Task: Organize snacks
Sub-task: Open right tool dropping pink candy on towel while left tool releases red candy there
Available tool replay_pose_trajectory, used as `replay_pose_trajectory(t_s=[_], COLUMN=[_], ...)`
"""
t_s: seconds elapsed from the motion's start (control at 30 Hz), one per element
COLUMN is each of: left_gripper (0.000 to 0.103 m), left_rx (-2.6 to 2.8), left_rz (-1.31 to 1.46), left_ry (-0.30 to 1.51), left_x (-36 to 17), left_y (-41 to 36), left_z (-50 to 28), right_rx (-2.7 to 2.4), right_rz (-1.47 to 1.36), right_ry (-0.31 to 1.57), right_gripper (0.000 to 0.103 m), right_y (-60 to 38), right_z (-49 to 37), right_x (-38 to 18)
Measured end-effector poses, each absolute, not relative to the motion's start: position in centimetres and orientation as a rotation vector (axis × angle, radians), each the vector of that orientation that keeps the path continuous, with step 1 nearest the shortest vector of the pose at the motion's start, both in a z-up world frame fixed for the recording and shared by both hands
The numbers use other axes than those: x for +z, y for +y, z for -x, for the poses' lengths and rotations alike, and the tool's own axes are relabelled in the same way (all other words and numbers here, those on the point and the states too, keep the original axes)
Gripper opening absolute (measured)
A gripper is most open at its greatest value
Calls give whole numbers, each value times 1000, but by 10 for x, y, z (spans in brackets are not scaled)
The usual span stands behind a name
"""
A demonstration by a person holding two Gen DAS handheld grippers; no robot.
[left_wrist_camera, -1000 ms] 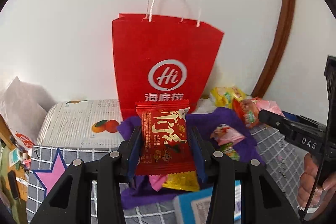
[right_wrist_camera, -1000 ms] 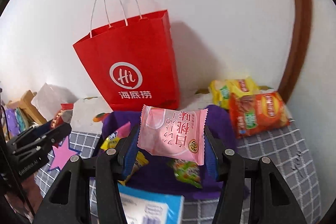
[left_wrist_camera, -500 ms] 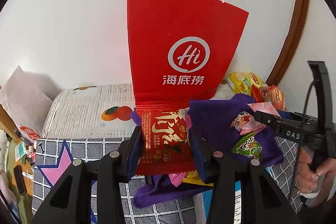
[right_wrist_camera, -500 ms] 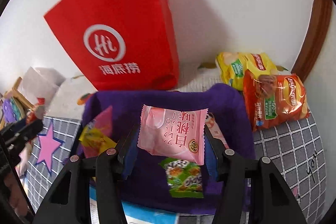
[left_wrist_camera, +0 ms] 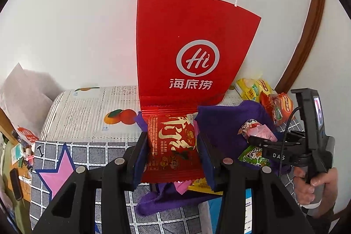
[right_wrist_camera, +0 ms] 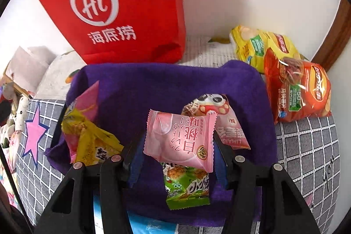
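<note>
pink snack packet [right_wrist_camera: 179, 142] clamped in right hand-held gripper [right_wrist_camera: 177, 159], now lowered over purple cloth [right_wrist_camera: 153, 89] among loose packets; placing looks near. red snack packet [left_wrist_camera: 173, 146] pinched in left hand-held gripper [left_wrist_camera: 173, 159]. only left view shows red paper bag [left_wrist_camera: 193, 41] handles and the person's hand [left_wrist_camera: 311, 185].

One red paper bag [right_wrist_camera: 122, 8] stands beyond the fingers. One purple cloth [right_wrist_camera: 166, 84] lies under them. Two chip bags sit off to the right past the fingertips, one yellow [right_wrist_camera: 258, 45], one orange [right_wrist_camera: 300, 91]. Six small snack packets: one red packet [left_wrist_camera: 173, 146] between one pair of fingers, one pink packet [right_wrist_camera: 179, 139] between the other pair, one green packet [right_wrist_camera: 186, 188] beneath it, one panda packet [right_wrist_camera: 219, 111] behind it, and two to the left, one yellow packet [right_wrist_camera: 92, 144] and one pink-edged packet [right_wrist_camera: 86, 98].
</note>
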State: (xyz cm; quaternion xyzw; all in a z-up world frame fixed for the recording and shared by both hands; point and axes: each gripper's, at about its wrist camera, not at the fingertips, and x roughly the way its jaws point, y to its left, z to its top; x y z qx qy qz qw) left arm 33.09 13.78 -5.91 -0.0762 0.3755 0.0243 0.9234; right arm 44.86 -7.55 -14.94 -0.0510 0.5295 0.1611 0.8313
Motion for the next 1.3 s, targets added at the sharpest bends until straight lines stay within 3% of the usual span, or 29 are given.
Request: replay_pose_trajectory(t_s=[0.53,0.73,0.87,1.3], left_gripper=[42,42,42,42], left_rx=[20,0,-17,-57], left_rz=[153,149,155,179], left_ry=[797,810,826,898], left_x=[-62,-66,-73,-104], left_y=[130,124,120,108], left_z=[-336,-338,-342,-359], right_rx=[351,362,374,360], right_rz=[134,142,158,112], right_ry=[1164,1136,1103,1011], right_gripper=[60,63,70,70], right_y=[-72,-74,-72,-91], right_z=[-452,-445,-440,-432], right_x=[-159,-144,-136,-101])
